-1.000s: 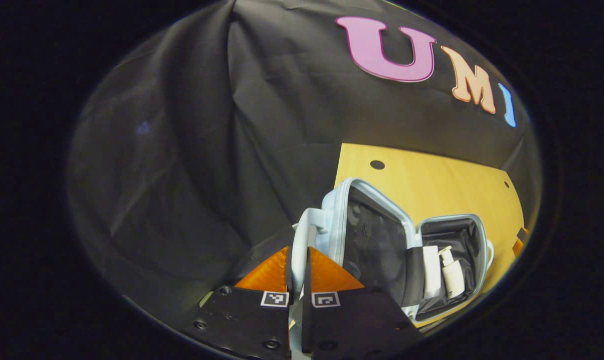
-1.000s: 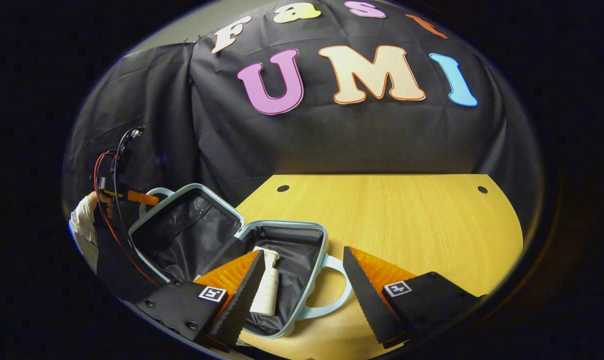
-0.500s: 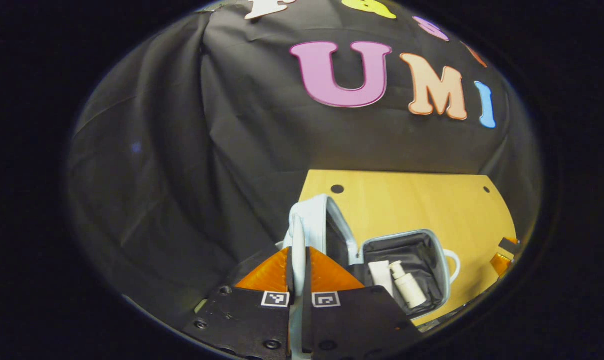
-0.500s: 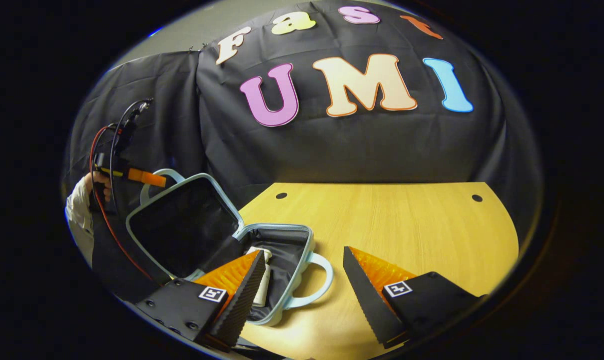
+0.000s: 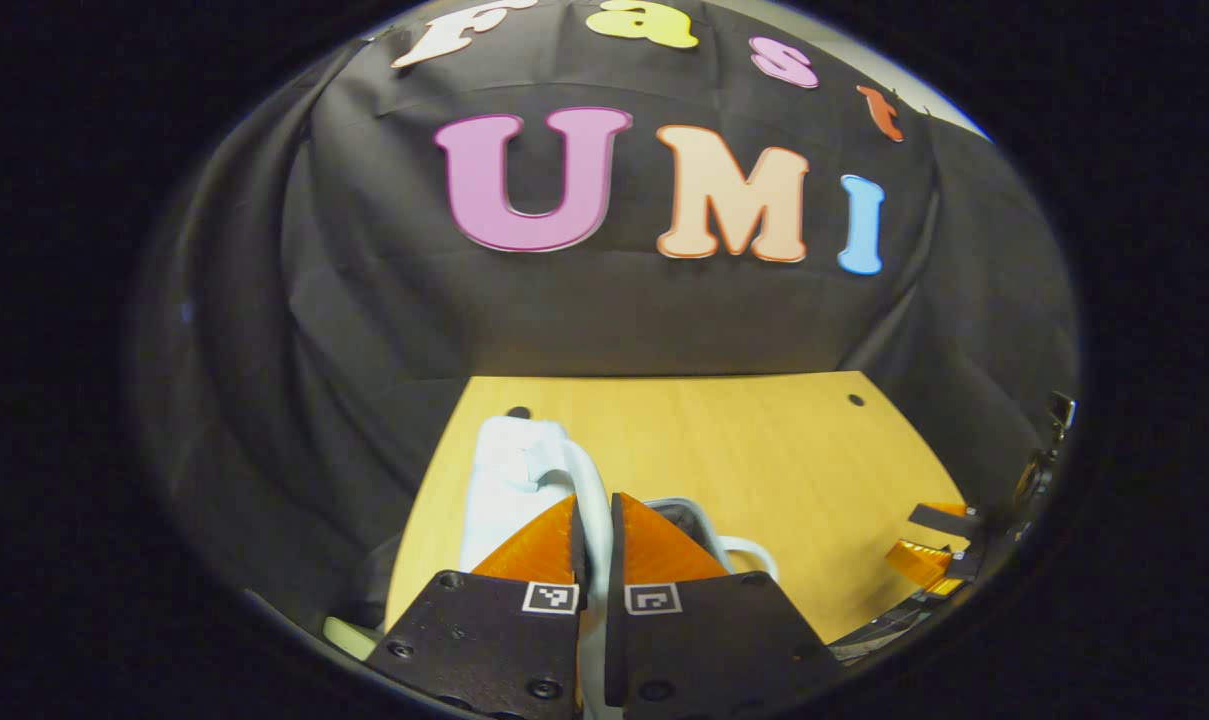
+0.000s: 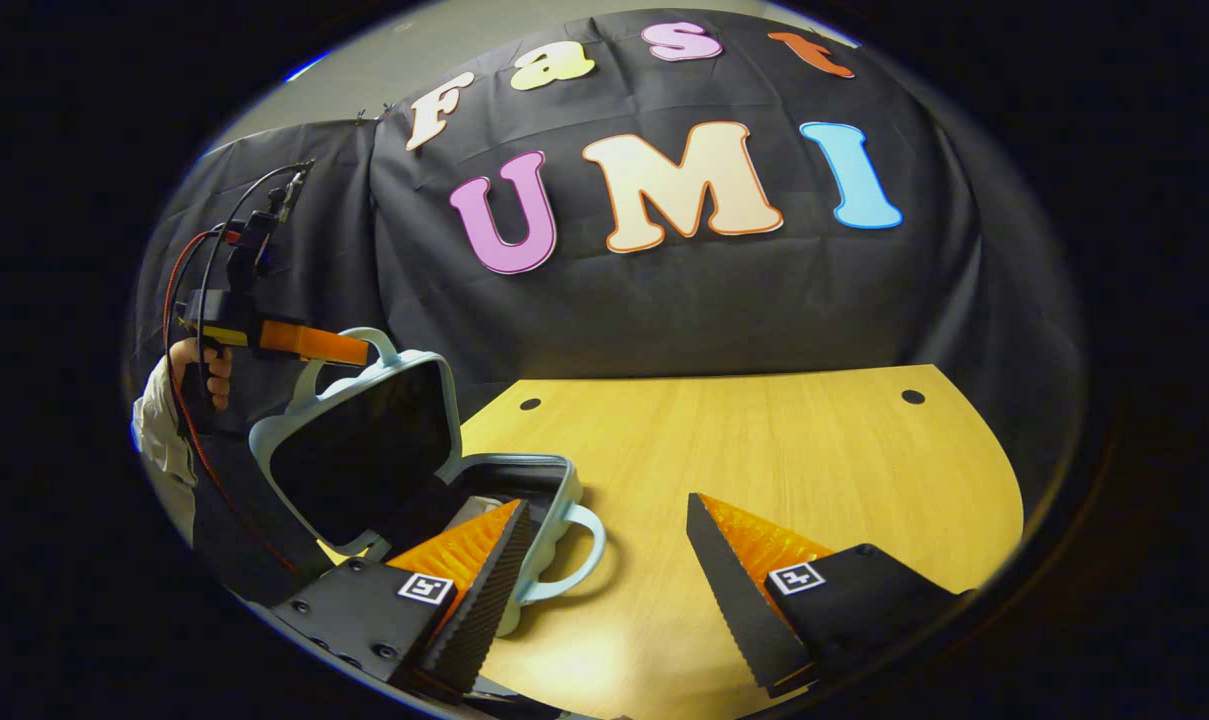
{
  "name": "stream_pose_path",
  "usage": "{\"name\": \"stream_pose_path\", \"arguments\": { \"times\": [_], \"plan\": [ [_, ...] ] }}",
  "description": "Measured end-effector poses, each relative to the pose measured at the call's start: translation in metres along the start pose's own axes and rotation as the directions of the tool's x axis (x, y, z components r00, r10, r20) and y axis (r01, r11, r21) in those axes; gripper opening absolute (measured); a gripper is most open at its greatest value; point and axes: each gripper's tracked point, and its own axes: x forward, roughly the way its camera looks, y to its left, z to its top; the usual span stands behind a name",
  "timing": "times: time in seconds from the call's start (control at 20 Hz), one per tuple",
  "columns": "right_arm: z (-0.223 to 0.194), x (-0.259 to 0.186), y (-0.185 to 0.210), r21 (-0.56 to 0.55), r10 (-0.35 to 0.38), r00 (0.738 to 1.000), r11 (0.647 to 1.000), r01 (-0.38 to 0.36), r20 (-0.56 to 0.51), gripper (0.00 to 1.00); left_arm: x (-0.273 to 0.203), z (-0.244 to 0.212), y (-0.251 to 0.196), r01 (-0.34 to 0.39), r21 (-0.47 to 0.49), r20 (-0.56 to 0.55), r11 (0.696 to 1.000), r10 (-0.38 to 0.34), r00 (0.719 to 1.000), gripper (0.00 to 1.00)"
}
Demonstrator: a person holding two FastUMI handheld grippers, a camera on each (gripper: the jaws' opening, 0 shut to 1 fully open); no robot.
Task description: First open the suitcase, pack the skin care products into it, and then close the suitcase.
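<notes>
Since a second ago the pale blue hard-shell suitcase (image 6: pixel 434 480) has had its lid (image 6: pixel 364 440) swung up from lying open to standing nearly upright over the base on the yellow wooden table (image 6: pixel 764 450). Both fingers of the left gripper (image 5: pixel 594 525) are clamped on the lid's light blue loop handle (image 5: pixel 589 490); a hand (image 6: pixel 209 370) holds that gripper. Off to the suitcase's side, the right gripper (image 6: pixel 604 550) hangs with its jaws wide apart, gripping nothing.
</notes>
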Motion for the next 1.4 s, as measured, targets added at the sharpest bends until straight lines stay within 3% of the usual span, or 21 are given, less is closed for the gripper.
{"name": "stream_pose_path", "arguments": {
  "times": [0.35,0.6,1.4],
  "plan": [
    [-0.013,-0.026,-0.043,0.023,-0.08,0.997,0.996,0.081,-0.005,0.98,0.028,-0.036,-0.073,0.14,0.045,-0.089,0.989,-0.136,0.987,0.02],
    [-0.021,-0.042,-0.067,0.024,-0.126,0.992,0.992,0.126,-0.014,0.98,0.05,-0.071,-0.112,0.2,0.015,-0.155,0.98,-0.195,0.968,0.03],
    [-0.036,-0.068,-0.11,0.023,-0.183,0.982,0.983,0.184,-0.046,0.98,0.116,-0.185,-0.155,0.19,0.045,-0.284,0.981,-0.17,0.944,0.05]
  ]
}}
